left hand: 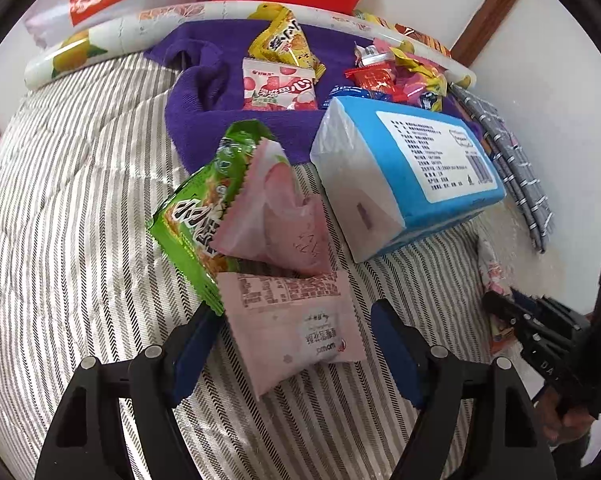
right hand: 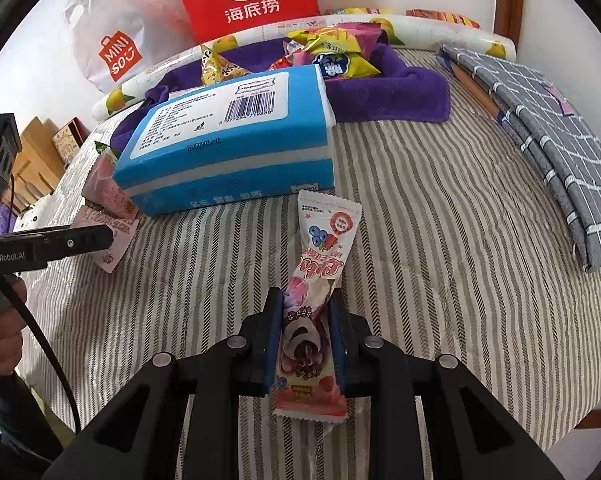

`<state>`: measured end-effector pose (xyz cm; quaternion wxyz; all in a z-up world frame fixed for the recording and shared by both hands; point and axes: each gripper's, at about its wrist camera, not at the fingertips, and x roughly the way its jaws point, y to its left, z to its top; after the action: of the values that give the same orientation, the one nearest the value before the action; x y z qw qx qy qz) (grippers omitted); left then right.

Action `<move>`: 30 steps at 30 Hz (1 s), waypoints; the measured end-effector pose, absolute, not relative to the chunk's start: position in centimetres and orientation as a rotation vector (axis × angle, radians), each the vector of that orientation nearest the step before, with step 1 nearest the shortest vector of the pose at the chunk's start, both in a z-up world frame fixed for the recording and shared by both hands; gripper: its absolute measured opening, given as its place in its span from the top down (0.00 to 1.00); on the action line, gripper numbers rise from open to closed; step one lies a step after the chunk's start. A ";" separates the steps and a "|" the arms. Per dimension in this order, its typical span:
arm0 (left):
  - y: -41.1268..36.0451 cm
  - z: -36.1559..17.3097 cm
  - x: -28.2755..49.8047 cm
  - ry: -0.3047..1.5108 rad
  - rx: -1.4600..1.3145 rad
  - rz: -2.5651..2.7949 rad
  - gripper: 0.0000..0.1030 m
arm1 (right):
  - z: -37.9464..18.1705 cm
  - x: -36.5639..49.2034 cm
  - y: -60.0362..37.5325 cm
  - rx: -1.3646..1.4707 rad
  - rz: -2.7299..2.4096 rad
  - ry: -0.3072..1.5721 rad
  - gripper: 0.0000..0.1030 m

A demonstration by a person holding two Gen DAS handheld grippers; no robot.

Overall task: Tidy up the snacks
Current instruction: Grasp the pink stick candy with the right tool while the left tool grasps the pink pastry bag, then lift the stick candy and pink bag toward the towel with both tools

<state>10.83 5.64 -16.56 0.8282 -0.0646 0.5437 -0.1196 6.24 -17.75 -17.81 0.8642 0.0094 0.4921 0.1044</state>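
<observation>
Right gripper (right hand: 305, 320) clamping berry snack stick (right hand: 320, 280) (perhaps ice-cream themed), striped cloth (right hand: 440, 240)

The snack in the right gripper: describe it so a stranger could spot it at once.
Start at the big blue tissue pack on the striped cloth. Just in front of it, the right gripper is shut on a long snack bar, the only wrapper showing blueberries and strawberries.
</observation>
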 end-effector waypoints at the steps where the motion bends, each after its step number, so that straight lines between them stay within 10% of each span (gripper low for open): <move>1: 5.4 -16.6 10.8 1.150 -0.124 -0.247 0.28 | -17.8 6.3 -17.7 0.019 0.217 1.028 0.78; 7: 5.7 -16.3 11.0 1.136 -0.111 -0.230 0.66 | -17.8 6.4 -17.5 0.005 0.212 1.021 0.79; 30: 6.9 -11.0 8.7 1.036 -0.266 -0.330 0.69 | -13.0 4.3 -19.3 0.061 0.273 0.889 0.81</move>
<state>8.72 6.85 -10.97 0.8475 -0.1262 0.4912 -0.1566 4.32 -19.34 -13.01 0.8933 0.0292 0.4287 0.1315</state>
